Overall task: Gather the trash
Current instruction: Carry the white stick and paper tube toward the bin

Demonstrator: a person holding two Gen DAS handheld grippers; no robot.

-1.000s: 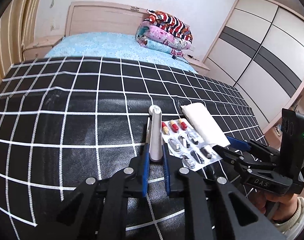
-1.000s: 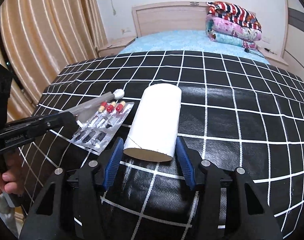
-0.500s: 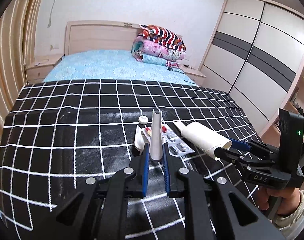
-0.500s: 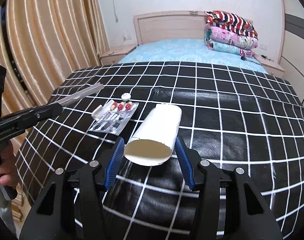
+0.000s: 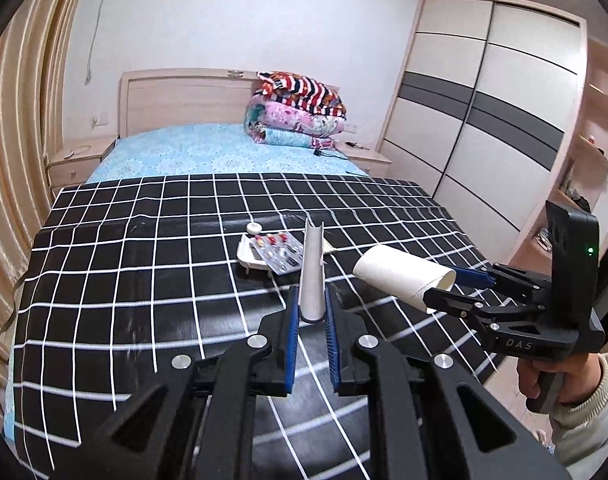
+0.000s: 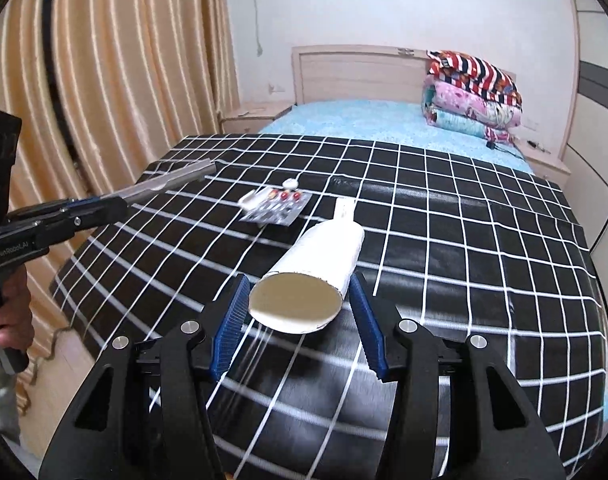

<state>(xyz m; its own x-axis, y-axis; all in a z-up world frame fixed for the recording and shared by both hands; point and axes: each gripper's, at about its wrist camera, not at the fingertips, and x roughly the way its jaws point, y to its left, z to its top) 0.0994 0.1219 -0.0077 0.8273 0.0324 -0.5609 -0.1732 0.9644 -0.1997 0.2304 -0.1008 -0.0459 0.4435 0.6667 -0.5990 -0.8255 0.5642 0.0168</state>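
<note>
My left gripper is shut on a flattened silver tube and holds it above the black checked cloth; the tube also shows in the right wrist view. My right gripper is shut on a white cardboard roll, lifted off the cloth; the roll shows in the left wrist view too. A pill blister pack lies on the cloth on a white piece, with a small white cap behind it.
A white paper strip lies on the cloth past the roll. Behind the cloth is a blue bedspread with folded quilts by the headboard. Curtains hang at the left, a wardrobe at the right.
Both grippers have risen and pulled back from the cloth, carrying the tube and the roll. The blister pack, white piece and cap stay on the cloth, now farther off.
</note>
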